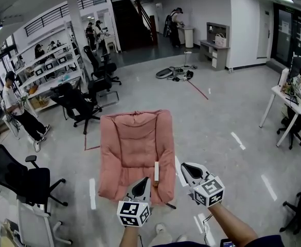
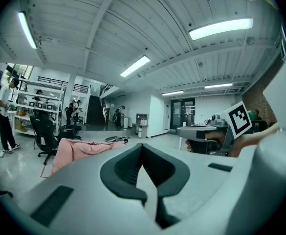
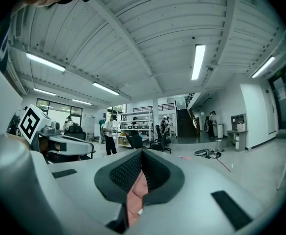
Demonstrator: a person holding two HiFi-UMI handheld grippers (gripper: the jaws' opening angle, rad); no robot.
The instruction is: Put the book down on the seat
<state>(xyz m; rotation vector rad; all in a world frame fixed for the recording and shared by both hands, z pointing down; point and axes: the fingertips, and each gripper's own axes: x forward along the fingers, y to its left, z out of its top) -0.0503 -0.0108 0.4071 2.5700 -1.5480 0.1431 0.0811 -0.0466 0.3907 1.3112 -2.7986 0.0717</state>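
Your left gripper (image 1: 142, 184) is closed, jaws tip to tip with nothing clamped. Your right gripper (image 1: 188, 170) looks the same in its own view, with only pink showing through the slit behind its tips. Both hang at the lower centre of the head view, over the front edge of the seat (image 1: 135, 143). The book (image 1: 156, 171) is probably the thin white strip on that front edge, between your two grippers and just right of the left one, though it is too slim there to be sure. If so, it already lies on the seat and you hold nothing. The task then looks done or nearly so, and you need only draw both grippers clear.
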